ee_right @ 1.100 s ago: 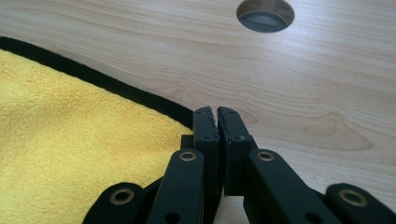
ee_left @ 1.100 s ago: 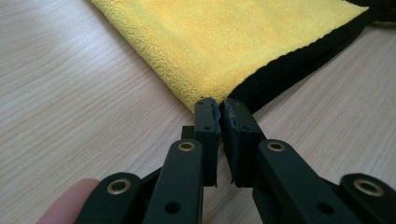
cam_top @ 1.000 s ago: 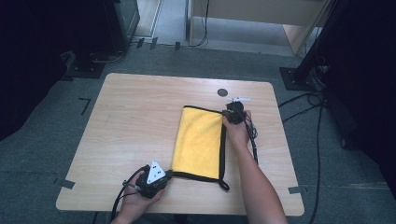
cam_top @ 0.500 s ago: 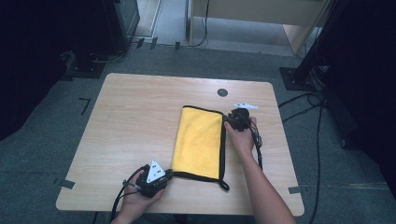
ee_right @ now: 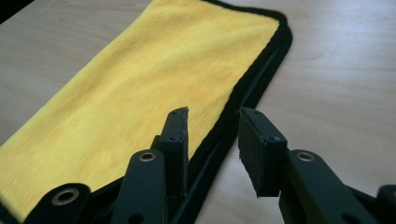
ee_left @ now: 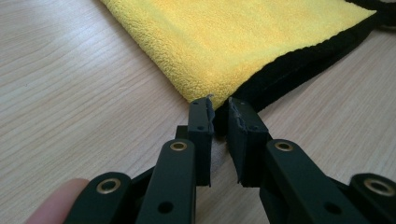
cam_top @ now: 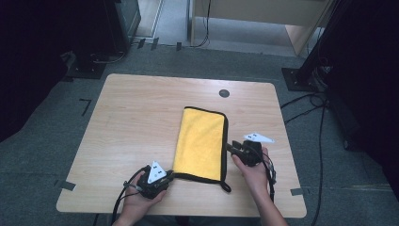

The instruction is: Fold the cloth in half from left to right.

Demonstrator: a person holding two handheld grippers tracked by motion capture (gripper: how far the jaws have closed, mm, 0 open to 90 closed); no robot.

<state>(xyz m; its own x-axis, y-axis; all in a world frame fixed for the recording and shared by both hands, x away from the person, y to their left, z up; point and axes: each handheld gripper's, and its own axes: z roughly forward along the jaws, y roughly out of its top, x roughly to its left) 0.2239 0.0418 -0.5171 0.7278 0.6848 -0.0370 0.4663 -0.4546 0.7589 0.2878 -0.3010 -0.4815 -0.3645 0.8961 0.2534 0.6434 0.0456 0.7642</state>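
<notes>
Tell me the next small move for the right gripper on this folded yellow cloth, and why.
Probably ease the right gripper down and shut it on the cloth's black-trimmed edge: its jaws, which have just been opening, straddle that edge without pinching, while the left gripper waits at the near corner.

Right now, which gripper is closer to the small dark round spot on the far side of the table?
Right. The right gripper sits beside the yellow cloth's right edge, nearer the round spot. The left gripper is at the cloth's near left corner, farther away.
</notes>
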